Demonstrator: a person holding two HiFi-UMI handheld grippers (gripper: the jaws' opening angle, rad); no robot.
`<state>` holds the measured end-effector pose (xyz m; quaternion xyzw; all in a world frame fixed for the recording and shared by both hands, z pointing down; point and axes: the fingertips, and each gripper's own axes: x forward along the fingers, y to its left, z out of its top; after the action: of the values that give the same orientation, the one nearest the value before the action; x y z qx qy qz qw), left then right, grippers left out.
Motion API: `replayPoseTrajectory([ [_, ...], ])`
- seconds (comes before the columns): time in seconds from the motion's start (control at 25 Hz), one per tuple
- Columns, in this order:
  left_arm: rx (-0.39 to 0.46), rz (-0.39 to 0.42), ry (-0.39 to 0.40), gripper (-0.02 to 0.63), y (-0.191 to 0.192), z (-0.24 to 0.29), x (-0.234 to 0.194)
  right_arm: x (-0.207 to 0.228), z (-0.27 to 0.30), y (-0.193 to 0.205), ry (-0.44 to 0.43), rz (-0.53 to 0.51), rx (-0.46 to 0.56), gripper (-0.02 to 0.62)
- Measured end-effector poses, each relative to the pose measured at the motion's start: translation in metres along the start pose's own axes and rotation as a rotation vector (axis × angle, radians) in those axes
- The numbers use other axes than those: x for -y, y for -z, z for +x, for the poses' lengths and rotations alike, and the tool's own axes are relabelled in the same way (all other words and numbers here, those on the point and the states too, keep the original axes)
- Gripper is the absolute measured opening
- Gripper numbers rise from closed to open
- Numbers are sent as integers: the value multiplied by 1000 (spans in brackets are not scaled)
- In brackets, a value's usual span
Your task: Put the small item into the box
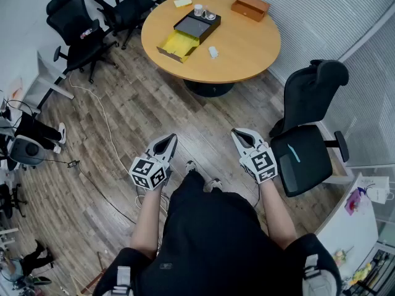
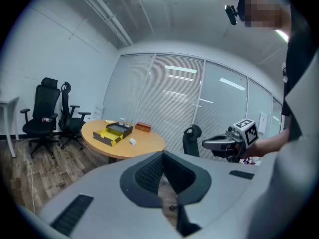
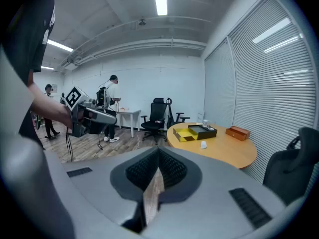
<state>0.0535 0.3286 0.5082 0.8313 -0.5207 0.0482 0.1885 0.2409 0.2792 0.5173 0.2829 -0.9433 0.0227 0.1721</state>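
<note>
Left gripper (image 1: 168, 142) and right gripper (image 1: 239, 134) both have jaws closed together, empty, well apart from the round table (image 1: 247, 48), on which the small white item (image 1: 213, 52) lies just beside the open yellow box (image 1: 178, 45), outside it.

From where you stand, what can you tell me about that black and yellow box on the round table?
The box lies open and flat on the round wooden table, left of its middle. It looks like cardboard, dark outside. It has two shallow halves side by side: the nearer lined bright yellow and seemingly empty, the farther dark inside. A small white item lies apart from it, to its right. A white cup stands close behind it.
</note>
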Motion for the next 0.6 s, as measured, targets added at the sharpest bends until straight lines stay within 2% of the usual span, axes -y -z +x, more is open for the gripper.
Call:
replayPoseTrajectory([
  [0.2,-15,-3,3,6,10,-2,17,8,-19,4,34,5,16,5],
  [0.6,-19,-28,-18,6,16,-6,14,13,-17,21,34,53,-3,5],
])
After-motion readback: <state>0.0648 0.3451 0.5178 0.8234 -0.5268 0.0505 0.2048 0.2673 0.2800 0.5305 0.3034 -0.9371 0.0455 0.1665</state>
